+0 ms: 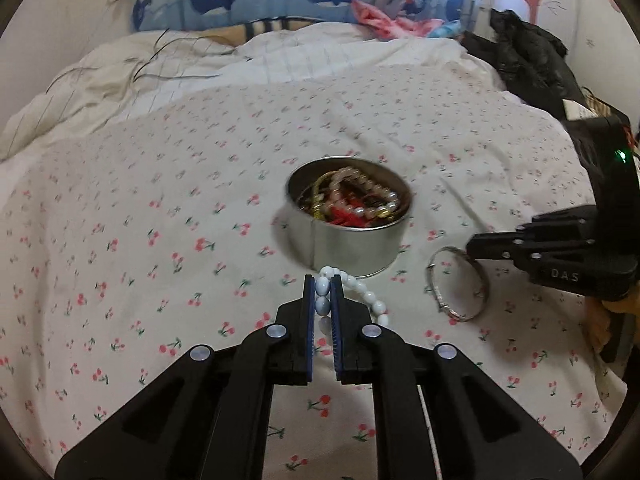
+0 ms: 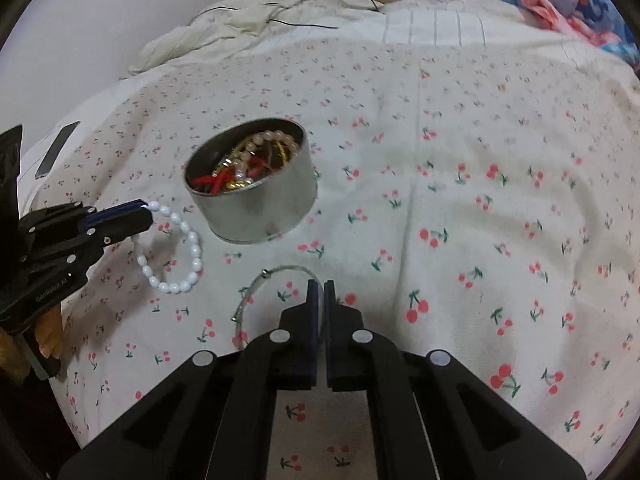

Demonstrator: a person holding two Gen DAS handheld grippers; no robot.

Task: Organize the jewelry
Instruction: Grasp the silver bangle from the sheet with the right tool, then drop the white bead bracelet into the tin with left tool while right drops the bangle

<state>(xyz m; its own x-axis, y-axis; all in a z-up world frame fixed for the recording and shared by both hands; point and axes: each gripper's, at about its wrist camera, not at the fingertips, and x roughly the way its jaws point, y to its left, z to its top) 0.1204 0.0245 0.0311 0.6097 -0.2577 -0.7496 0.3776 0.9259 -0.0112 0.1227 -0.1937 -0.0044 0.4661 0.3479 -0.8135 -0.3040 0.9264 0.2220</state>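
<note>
Left wrist view: left gripper (image 1: 323,292) is pinching a white oval-bead bracelet (image 1: 360,292), jaws nearly closed, just before the round metal tin (image 1: 352,244) of mixed jewelry. Right gripper (image 2: 321,300) is clamping a thin silver bangle (image 2: 256,292), resting on cherry-print bedsheet (image 2: 460,200).

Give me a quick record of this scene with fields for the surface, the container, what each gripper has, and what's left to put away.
surface: white bedsheet with a red cherry print
container: round silver metal tin, open, already holding beaded bracelets and red cord pieces
left gripper: fingers shut on a white oval-bead bracelet, which hangs beside the tin
right gripper: fingers shut on a thin silver metal bangle, low over the sheet
left to do: both pieces are outside the tin
</note>
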